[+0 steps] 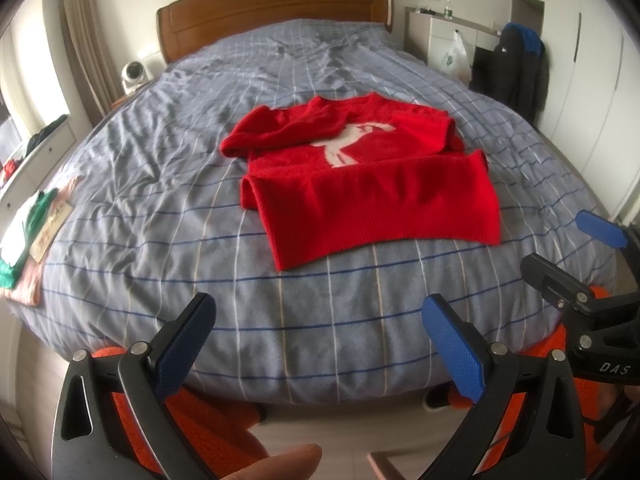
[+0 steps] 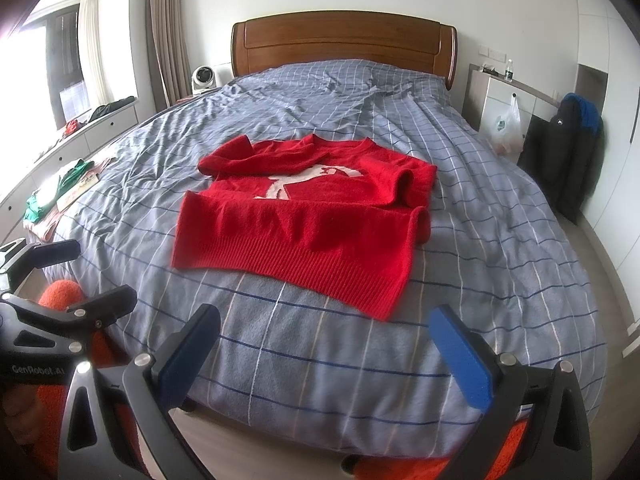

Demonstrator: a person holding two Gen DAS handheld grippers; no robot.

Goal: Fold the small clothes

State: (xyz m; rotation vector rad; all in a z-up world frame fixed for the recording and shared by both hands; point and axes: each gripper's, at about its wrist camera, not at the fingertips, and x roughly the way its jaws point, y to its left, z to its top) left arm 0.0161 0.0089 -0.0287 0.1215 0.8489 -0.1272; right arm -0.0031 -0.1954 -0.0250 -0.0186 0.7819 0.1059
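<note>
A red sweater (image 1: 368, 196) (image 2: 296, 232) with a white figure on its chest lies flat in the middle of the bed, hem toward me. Both sleeves are folded in across the chest. My left gripper (image 1: 320, 340) hovers over the foot of the bed, short of the hem, open with nothing between its fingers. Beside it, my right gripper (image 2: 326, 354) is open and empty as well. Each shows in the other's view: the right gripper (image 1: 576, 256) at the right edge, the left gripper (image 2: 76, 276) at the left edge.
The bed has a grey-blue checked cover (image 1: 160, 200) (image 2: 500, 240) and a wooden headboard (image 2: 344, 40). Folded clothes (image 1: 28, 232) (image 2: 60, 192) lie at its left edge. A small fan (image 2: 204, 76), a white cabinet with a plastic bag (image 2: 508, 124) and a dark jacket (image 2: 568, 148) flank the bed.
</note>
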